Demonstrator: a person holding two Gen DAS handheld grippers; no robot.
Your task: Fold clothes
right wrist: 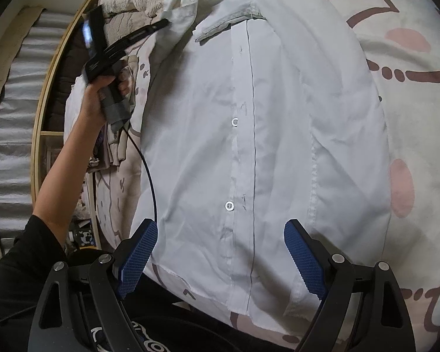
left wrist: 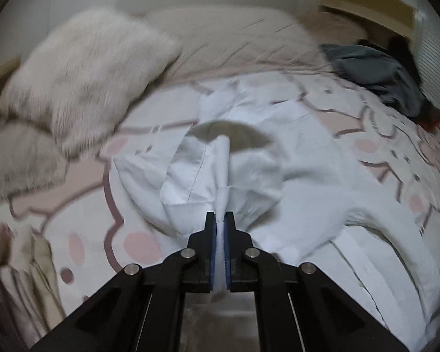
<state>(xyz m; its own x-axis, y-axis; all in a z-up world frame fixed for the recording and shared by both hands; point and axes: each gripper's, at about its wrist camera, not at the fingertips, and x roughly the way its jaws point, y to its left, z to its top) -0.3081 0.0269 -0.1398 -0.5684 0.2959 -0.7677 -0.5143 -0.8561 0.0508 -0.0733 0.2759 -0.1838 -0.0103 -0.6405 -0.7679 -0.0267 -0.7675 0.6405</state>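
Note:
A white button-up shirt lies spread front-up on the patterned bed cover, placket and buttons down its middle. My left gripper is shut on a bunched fold of the shirt's sleeve and holds it lifted above the bed. It also shows in the right wrist view at the upper left, held in a hand, pinching the sleeve cloth. My right gripper is open and empty, hovering over the shirt's lower hem near the bed's front edge.
Fluffy pillows lie at the bed's far left. A beige duvet lies behind. A dark grey garment sits at the far right. Folded beige clothes lie at the left edge. A wooden bed frame runs along the left.

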